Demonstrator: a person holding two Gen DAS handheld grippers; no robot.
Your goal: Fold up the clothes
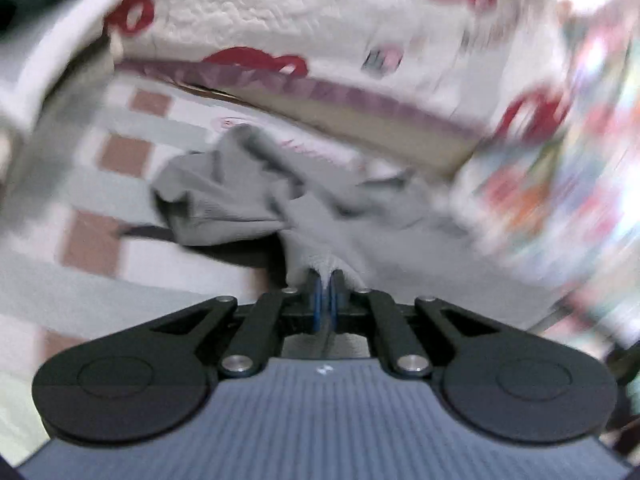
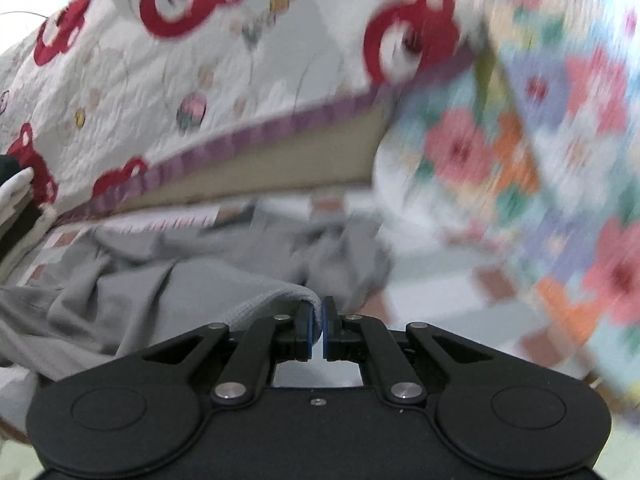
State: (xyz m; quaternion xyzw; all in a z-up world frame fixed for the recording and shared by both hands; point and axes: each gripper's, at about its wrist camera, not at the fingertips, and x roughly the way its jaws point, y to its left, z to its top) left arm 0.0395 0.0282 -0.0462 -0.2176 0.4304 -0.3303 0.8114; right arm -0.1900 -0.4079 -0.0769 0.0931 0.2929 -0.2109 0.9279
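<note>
A grey garment [image 1: 240, 196] hangs crumpled over the checked floor in the left wrist view, its ribbed edge pinched in my left gripper [image 1: 325, 280], which is shut on it. The same grey garment [image 2: 160, 284] spreads to the left in the right wrist view, where a ribbed hem runs into my right gripper [image 2: 318, 312], shut on that cloth. Both views are blurred by motion. The blue pads [image 2: 306, 320] press the fabric between them.
A bed with a white quilt printed with red bears [image 2: 168, 92] and a purple trim [image 1: 360, 100] fills the background. A floral blanket [image 2: 540, 152] hangs at the right. Checked flooring [image 1: 100, 240] lies below. A white sleeve [image 1: 60, 48] shows at upper left.
</note>
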